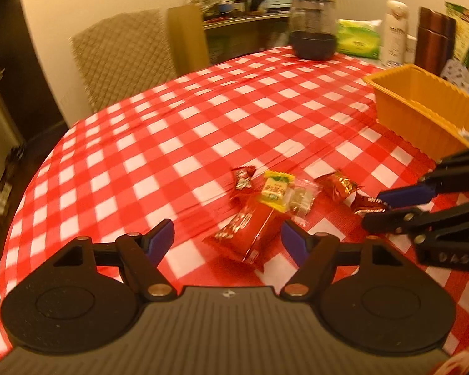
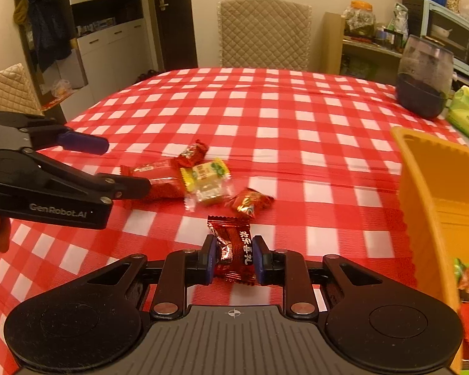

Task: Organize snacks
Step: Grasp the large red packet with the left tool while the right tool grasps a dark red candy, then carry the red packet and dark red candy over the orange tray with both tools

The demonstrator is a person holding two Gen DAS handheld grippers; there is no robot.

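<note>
Five snacks remained on the table (image 2: 265, 109): the right gripper (image 2: 233, 257) had its jaws clamped on a dark red candy (image 2: 234, 250), the left gripper (image 1: 228, 237) hovered with jaws apart above a long red packet (image 1: 247, 231), and a few snacks already lay inside the yellow bin (image 2: 422, 187)

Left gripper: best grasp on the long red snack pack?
Grip the long red pack across its narrow middle, coming down from above with jaws spanning its width. It lies flat, and the yellow candy overlaps its far end, so stay toward the near end.
</note>
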